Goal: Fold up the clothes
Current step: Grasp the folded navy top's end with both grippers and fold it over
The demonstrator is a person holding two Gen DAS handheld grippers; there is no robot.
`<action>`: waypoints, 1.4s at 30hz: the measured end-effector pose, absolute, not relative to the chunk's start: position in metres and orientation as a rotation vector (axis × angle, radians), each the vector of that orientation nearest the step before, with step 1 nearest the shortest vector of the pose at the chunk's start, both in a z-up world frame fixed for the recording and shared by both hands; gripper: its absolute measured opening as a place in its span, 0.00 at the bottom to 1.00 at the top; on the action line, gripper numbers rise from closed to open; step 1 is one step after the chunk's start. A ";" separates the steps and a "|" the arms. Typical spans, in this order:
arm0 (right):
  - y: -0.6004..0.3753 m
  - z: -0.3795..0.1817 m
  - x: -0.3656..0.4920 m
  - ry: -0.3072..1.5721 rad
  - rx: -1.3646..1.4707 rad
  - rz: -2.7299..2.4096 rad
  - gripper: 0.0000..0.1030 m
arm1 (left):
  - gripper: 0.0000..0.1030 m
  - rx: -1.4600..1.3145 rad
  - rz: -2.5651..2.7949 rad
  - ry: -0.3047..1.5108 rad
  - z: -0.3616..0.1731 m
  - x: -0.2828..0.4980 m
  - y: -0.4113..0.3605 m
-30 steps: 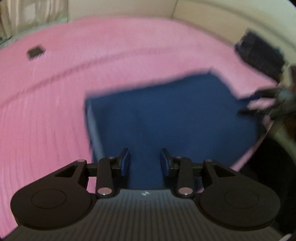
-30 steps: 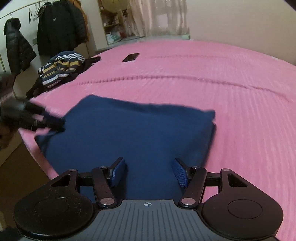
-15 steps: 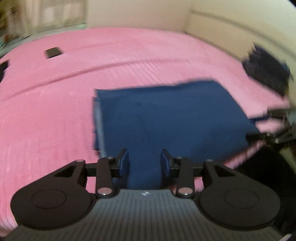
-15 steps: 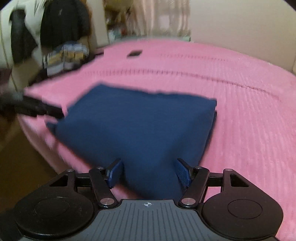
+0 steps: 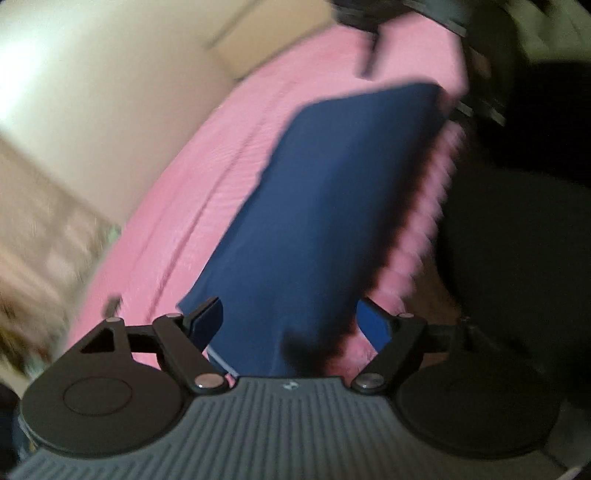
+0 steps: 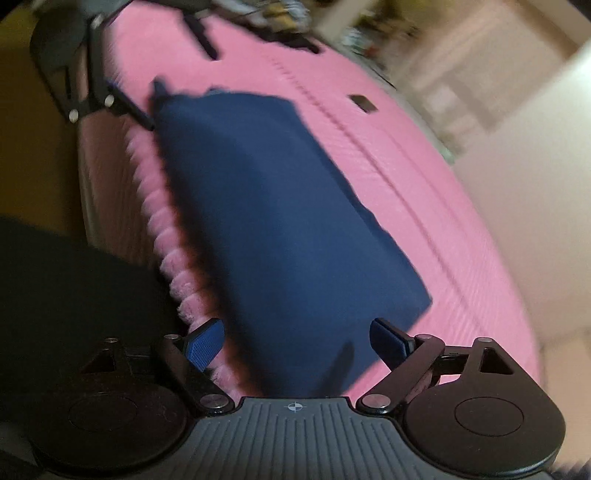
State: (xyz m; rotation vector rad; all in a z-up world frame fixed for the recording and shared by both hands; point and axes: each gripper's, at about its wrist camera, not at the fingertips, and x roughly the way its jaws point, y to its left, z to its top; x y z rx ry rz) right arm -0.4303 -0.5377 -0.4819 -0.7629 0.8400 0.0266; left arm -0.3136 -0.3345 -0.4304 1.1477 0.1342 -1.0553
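A navy folded garment [image 5: 332, 206] lies flat near the edge of the pink bed [image 5: 229, 155]. My left gripper [image 5: 291, 321] hangs over one short end with its jaws opening. The cloth lies between the pads and they do not press on it. In the right wrist view the same garment [image 6: 280, 221] runs away from my right gripper [image 6: 297, 339]. That gripper's jaws are also opening, astride the opposite end and clear of the cloth. The left gripper's fingers [image 6: 136, 112] show at the garment's far corner. Both views are blurred.
The ribbed bed edge [image 6: 162, 236] runs along the garment, with dark floor beyond it. A dark phone [image 6: 364, 103] lies further in on the bed. A blurred heap of clothes [image 6: 280, 14] sits at the far end. A pale wall [image 5: 92, 92] borders the bed.
Both views have rolled sharply, so the garment now runs lengthwise away from each gripper. Both pairs of jaws stand much wider than before. Each gripper has moved closer to its end of the garment.
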 end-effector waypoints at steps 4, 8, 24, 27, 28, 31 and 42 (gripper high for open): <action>-0.536 -0.501 -0.415 0.868 -0.860 0.035 0.69 | 0.71 1.289 -1.047 0.061 -0.453 -0.316 -0.356; -0.538 -0.508 -0.414 0.854 -0.896 0.046 0.56 | 0.71 1.362 -1.037 0.023 -0.460 -0.309 -0.373; -0.638 -0.394 -0.376 0.627 -0.912 -0.059 0.33 | 0.23 1.253 -1.033 -0.051 -0.342 -0.247 -0.456; -0.665 -0.364 -0.364 0.570 -0.936 -0.147 0.33 | 0.21 1.213 -0.996 -0.134 -0.308 -0.230 -0.484; -0.671 -0.358 -0.364 0.552 -0.940 -0.176 0.33 | 0.21 1.208 -0.985 -0.159 -0.302 -0.229 -0.489; -0.671 -0.373 -0.384 0.549 -0.927 -0.202 0.33 | 0.20 1.204 -0.994 -0.197 -0.302 -0.241 -0.496; -0.637 -0.505 -0.470 0.746 -0.750 -0.113 0.41 | 0.27 1.329 -1.162 0.055 -0.455 -0.332 -0.453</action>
